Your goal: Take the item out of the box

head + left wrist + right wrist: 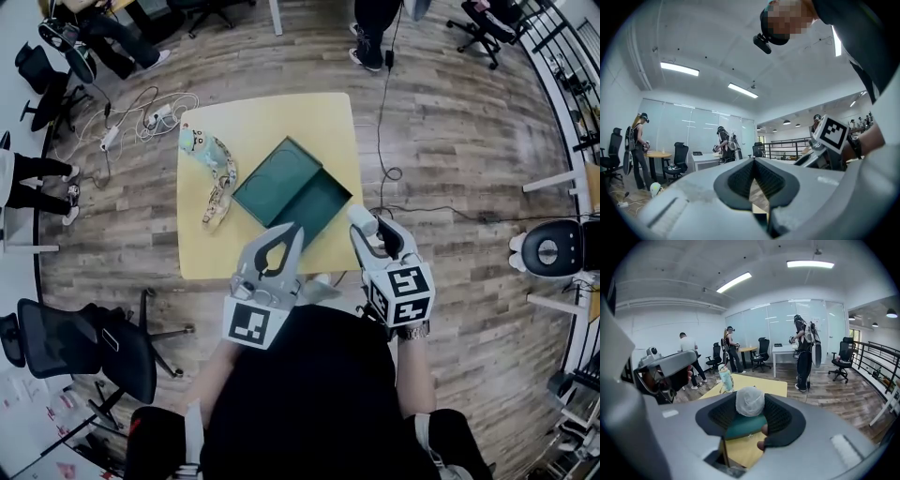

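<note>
An open dark green box [292, 190] lies on the yellow table [272, 117], its lid folded back to the left. My right gripper [367, 225] hangs above the table's near right corner, shut on a round white mesh-wrapped item [362, 219]. In the right gripper view that white item [749, 404] fills the gap between the right gripper [750, 399] fingers, with the green box [740, 426] below it. My left gripper [295, 230] hovers over the table's near edge beside the box, its tips touching and nothing held. In the left gripper view the left gripper [753, 160] pads meet.
A teal and patterned toy [214, 173] lies on the table left of the box. Black office chairs [103, 347] stand at the near left, and cables [131, 117] run over the wooden floor. Several people stand at desks farther off.
</note>
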